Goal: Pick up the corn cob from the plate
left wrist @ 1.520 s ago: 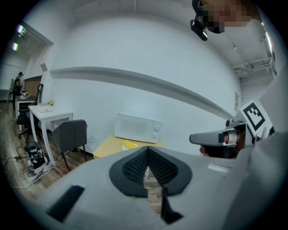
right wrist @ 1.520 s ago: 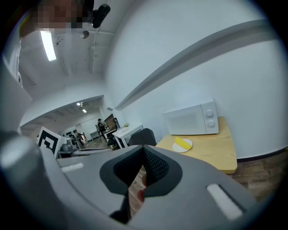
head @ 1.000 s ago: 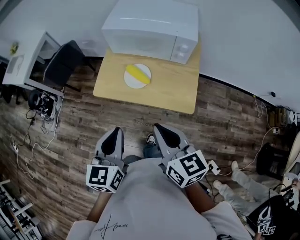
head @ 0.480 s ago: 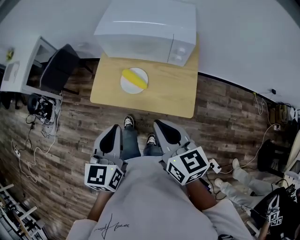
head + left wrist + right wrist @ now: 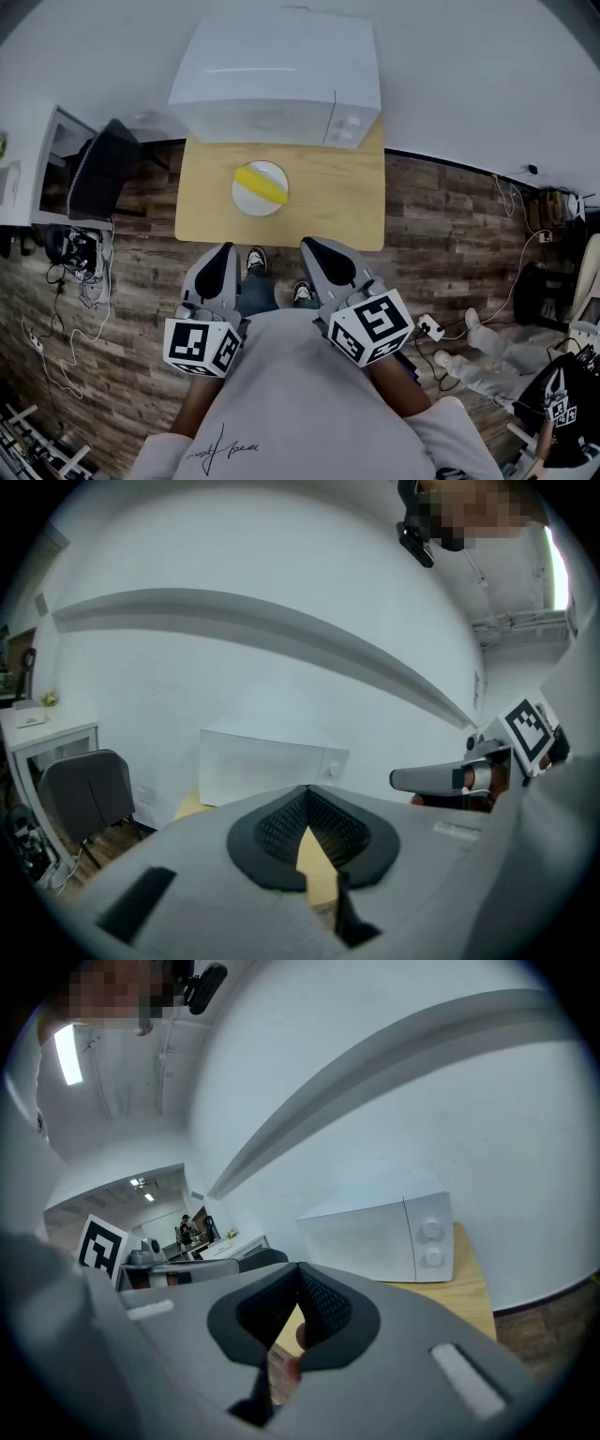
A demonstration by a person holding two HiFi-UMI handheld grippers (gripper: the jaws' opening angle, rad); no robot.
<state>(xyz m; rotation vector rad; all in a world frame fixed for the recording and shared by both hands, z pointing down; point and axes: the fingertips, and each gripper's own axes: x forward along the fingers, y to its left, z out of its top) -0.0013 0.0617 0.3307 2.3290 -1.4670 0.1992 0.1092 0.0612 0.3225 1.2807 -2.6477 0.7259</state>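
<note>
A white plate (image 5: 251, 201) sits on the left half of a light wooden table (image 5: 342, 202), about midway between its near edge and the white microwave (image 5: 277, 80) along its far edge. The yellow corn cob (image 5: 262, 184) lies slantwise across the plate's far half, with one end past the rim on the right. Nothing is touching it. Both grippers are held side by side close to the person's chest, pointing toward the table, and their tips in the head view come just up to the table's near edge, well short of the plate. The left gripper (image 5: 223, 247) has its jaws pressed together at the tips. Only a thin wedge of tabletop shows through the hollow behind them, and nothing is between them. The right gripper (image 5: 307, 244) is likewise closed tip to tip and empty, and its own view looks past the jaws to the microwave's two dials and the table's right corner. The person's shoes (image 5: 255, 260) stand on the wood-plank floor (image 5: 441, 225) just below the table's near edge, between the two grippers. Off the table's left edge are a black office chair (image 5: 98, 169) and a tangle of cables (image 5: 80, 272). Another person's legs in light trousers (image 5: 483, 366) rest on the floor at lower right.
</note>
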